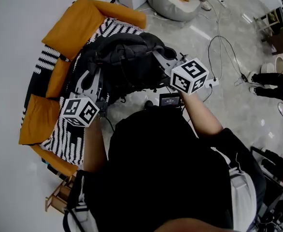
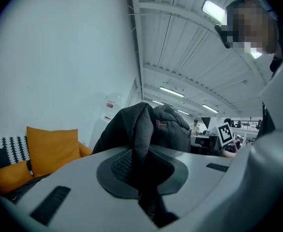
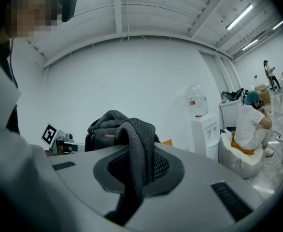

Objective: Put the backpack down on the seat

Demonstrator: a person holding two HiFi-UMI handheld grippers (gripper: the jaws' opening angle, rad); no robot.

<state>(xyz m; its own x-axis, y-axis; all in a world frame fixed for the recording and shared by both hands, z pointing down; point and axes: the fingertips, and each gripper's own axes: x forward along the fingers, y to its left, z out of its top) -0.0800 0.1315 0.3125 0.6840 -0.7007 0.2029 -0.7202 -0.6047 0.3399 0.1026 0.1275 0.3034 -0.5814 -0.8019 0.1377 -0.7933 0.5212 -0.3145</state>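
Left tongs point(image 2: 140, 170) pinching one mesh shoulder strap point(image 2: 140, 129), right tongs point(image 3: 134, 173) pinching the other strap point(image 3: 140, 144), black backpack point(image 1: 122, 62) slung between them over the black-and-white striped seat point(image 1: 59, 141), orange cushions point(image 1: 74, 28) along its back, contact between backpack and seat not discernible

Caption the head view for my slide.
Left gripper and right gripper, both clamped on the black backpack, hold it over the orange-cushioned seat.

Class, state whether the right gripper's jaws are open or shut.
Shut: the right gripper clamps a mesh strap of the backpack between its jaws.
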